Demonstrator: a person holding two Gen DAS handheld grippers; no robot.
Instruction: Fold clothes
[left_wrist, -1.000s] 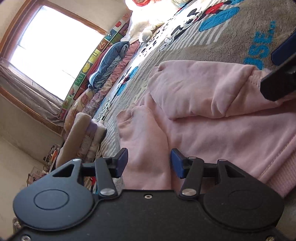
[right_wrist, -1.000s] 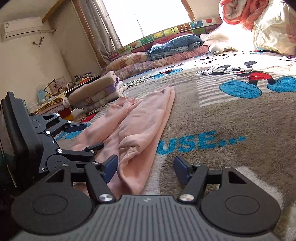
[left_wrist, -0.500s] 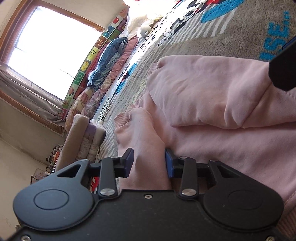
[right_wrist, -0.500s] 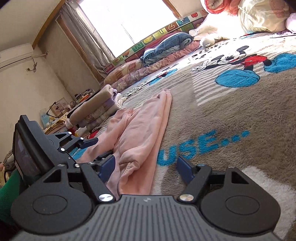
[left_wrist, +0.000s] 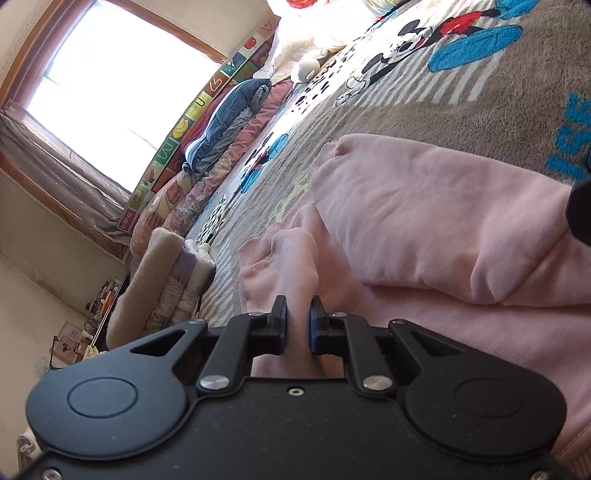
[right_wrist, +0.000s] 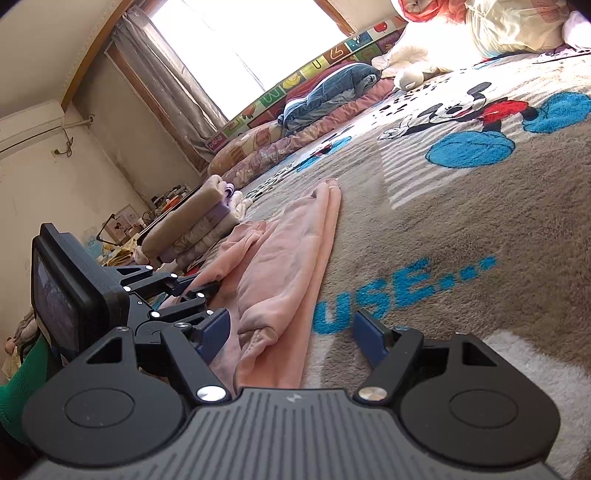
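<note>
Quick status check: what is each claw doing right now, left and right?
Left claw: has just been closing, now shut on a fold of the pink garment.
Right claw: open, holding nothing; the garment's near end lies between its fingers.

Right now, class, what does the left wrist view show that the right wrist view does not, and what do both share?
Only the left wrist view shows the left gripper, whose jaws have just been closing, pinching a fold of the pink garment. Only the right wrist view shows the right gripper open over the garment's edge, and the air conditioner. Both show the garment, cartoon blanket, window and folded towels.
</note>
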